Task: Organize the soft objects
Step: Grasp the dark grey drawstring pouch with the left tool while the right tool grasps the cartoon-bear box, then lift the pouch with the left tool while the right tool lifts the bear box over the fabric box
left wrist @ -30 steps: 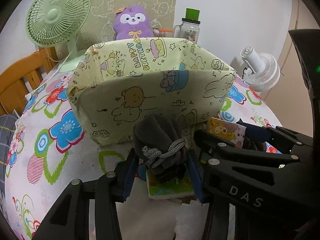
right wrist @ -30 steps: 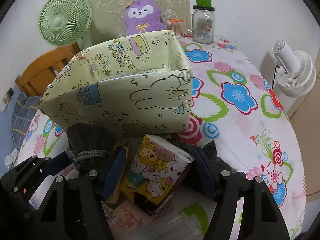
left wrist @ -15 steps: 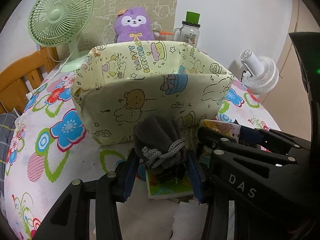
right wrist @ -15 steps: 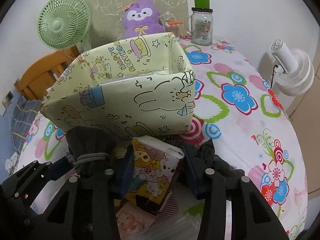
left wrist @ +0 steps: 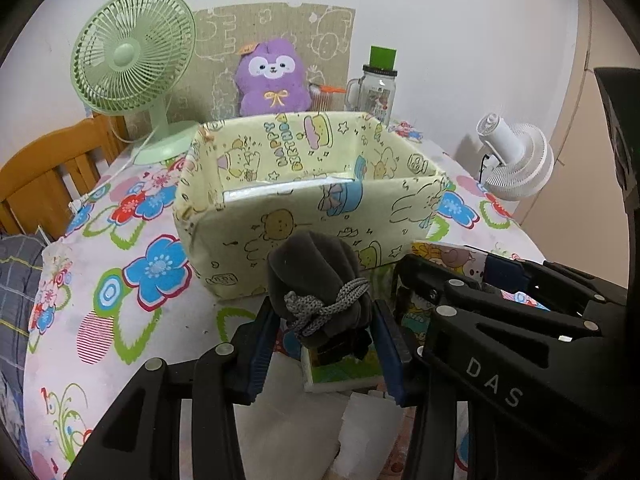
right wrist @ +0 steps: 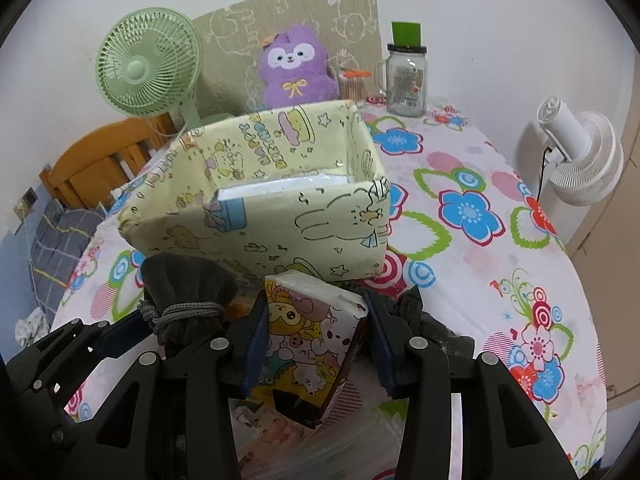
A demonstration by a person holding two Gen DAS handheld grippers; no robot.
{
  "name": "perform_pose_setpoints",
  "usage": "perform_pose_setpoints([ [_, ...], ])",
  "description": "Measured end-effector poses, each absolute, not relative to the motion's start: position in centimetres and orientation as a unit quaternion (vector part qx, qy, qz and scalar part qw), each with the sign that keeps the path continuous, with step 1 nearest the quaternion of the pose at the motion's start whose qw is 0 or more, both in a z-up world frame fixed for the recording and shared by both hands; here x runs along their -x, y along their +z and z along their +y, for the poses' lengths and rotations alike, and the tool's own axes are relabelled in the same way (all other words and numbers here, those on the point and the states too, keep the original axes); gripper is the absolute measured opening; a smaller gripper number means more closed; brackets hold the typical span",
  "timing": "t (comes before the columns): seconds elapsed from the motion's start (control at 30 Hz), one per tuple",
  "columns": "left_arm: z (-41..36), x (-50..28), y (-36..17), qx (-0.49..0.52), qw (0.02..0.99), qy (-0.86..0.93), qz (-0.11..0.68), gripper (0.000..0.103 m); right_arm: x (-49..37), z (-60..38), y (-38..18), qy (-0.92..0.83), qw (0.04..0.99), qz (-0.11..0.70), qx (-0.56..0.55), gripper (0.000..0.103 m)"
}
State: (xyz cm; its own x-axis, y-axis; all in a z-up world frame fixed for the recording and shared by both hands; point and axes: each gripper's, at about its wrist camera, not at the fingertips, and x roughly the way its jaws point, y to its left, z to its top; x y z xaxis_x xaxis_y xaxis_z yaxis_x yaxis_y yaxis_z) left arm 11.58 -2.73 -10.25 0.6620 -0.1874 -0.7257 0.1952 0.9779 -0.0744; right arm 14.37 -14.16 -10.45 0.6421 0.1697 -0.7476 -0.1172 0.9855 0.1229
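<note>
A plain white wall [left wrist: 440, 20] stands behind a table spread with a flowered cloth [right wrist: 460, 168]. A green fan [left wrist: 132, 64] sits at its far left corner, a wooden chair [left wrist: 44, 176] beside it, and a white fan [right wrist: 580, 160] off the right edge.

A pouch [left wrist: 316, 284] is sitting between the left jaws, a tissue pack [right wrist: 312, 336] between the right jaws, pouch left of pack. A box [left wrist: 304, 208] is standing just ahead of both, with a plush [left wrist: 274, 78] and jar [left wrist: 376, 88] behind it.
</note>
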Motion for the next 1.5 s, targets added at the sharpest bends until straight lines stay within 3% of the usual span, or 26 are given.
perform_pose_setpoints([
  [0.83,-2.8,-8.6,-4.2,-0.022,0.935,-0.104,0.337,0.047,-10.7,-13.7,-4.0,0.093,0.934,0.344,-0.030,0.048],
  [1.5,-3.2,-10.1,-2.7,-0.025,0.942,-0.095,0.322,0.047,-11.5,-13.3,-1.8,0.091,0.943,0.320,-0.019,0.048],
])
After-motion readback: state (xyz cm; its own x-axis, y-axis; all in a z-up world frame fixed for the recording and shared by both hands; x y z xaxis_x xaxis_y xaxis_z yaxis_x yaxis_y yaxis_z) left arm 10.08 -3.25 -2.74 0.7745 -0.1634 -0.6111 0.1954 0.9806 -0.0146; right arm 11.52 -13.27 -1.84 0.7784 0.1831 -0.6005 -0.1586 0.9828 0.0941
